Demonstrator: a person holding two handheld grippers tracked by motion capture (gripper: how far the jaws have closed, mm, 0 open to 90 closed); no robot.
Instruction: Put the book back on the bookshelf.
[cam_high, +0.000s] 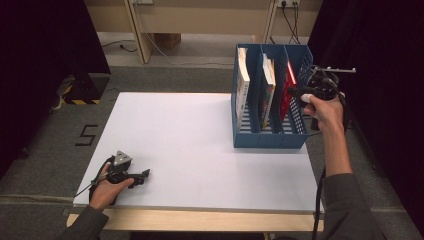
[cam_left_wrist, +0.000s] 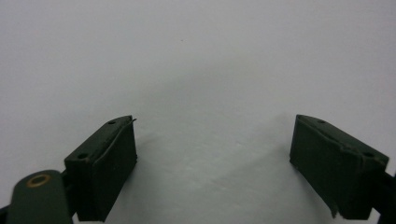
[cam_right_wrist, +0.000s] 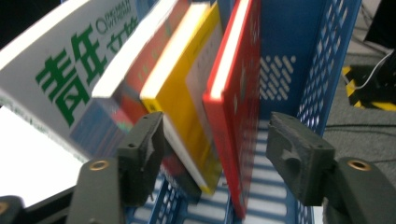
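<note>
I read green characters and cut-off Latin letters on the white book (cam_right_wrist: 70, 70); the rest is cropped. The red book (cam_right_wrist: 233, 107), plain-covered with a white page edge, stands tilted in the blue rack's (cam_high: 270, 140) rightmost slot, between my right hand-held gripper's (cam_right_wrist: 215, 154) parted jaws, untouched. A yellow book (cam_right_wrist: 187, 93) partly hides behind it. My left hand-held gripper (cam_left_wrist: 215, 163) rests wide and empty on the worktop (cam_high: 200, 150).

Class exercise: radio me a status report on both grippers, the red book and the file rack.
Left gripper open, low over the table. Right gripper open astride the red book, pads clear. Book leaning in the blue rack's right compartment. Nothing in the way.
</note>
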